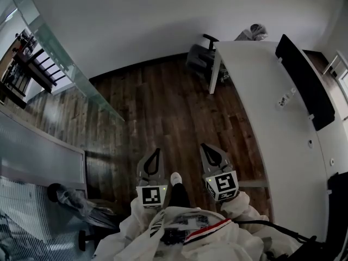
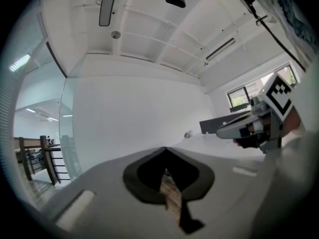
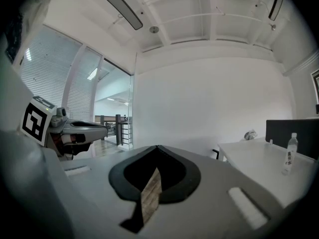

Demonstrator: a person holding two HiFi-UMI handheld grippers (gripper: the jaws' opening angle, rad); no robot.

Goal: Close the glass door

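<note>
The glass door (image 1: 70, 64) stands to the left as a greenish pane running from the top left corner down to the wooden floor. In the left gripper view the glass door (image 2: 67, 133) is at the left beside the white wall. In the right gripper view the glass door (image 3: 130, 116) is left of centre. My left gripper (image 1: 157, 151) and right gripper (image 1: 205, 145) are held side by side low over the floor, well away from the glass. Both point level at the white wall. The left gripper (image 2: 165, 149) and right gripper (image 3: 157, 147) are shut, with nothing between the jaws.
A long white table (image 1: 272, 107) with a black screen (image 1: 304, 80) fills the right side, and a small bottle (image 3: 289, 156) stands on it. A dark chair (image 1: 198, 56) sits at the table's far end. A stair railing (image 1: 27, 64) lies beyond the glass. An office chair (image 1: 81, 208) is at lower left.
</note>
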